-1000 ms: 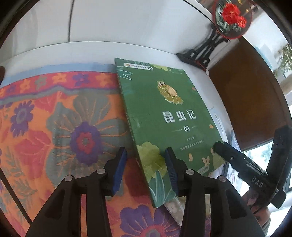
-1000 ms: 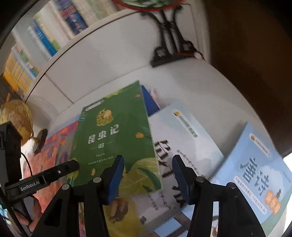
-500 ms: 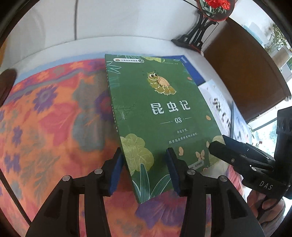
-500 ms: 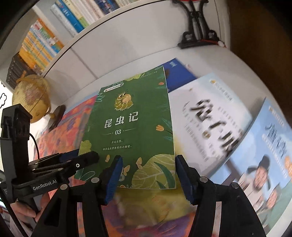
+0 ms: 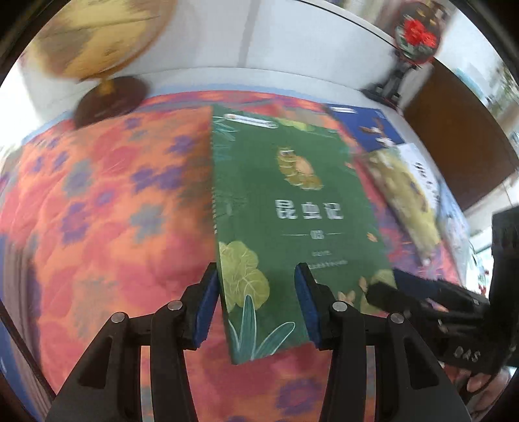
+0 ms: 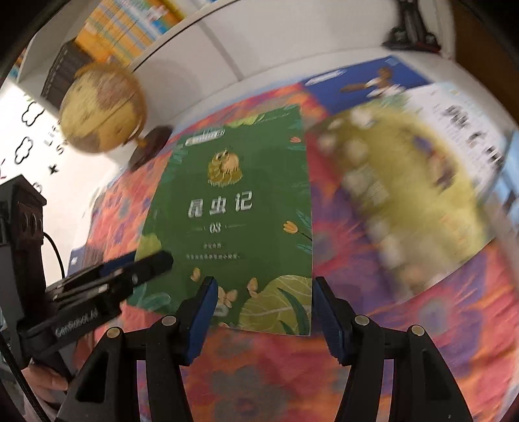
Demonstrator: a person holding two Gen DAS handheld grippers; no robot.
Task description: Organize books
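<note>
The green book (image 5: 292,211) (image 6: 233,211) with white characters on its cover lies face up over the floral cloth (image 5: 97,211). My left gripper (image 5: 256,274) straddles the book's near left corner: one pad sits beside the spine edge, the other over the cover. At the near right corner my right gripper (image 6: 264,285) stands the same way, its right pad just outside the edge. Both have their jaws apart, and neither pair of pads clamps the book. Each gripper shows in the other's view: the left gripper (image 6: 152,263), the right gripper (image 5: 382,289). Whether the book is lifted or rests on the cloth, I cannot tell.
A globe (image 6: 100,110) stands at the cloth's far left corner. To the right lie a yellow book (image 6: 405,201), a blue book (image 6: 373,81) and a white book (image 6: 470,130). A black ornament stand (image 5: 389,84) sits far right. A bookshelf (image 6: 129,29) rises behind.
Both grippers have swept left, and the green book with them, off the pile of other books and out over the floral cloth. The globe has come into view.
</note>
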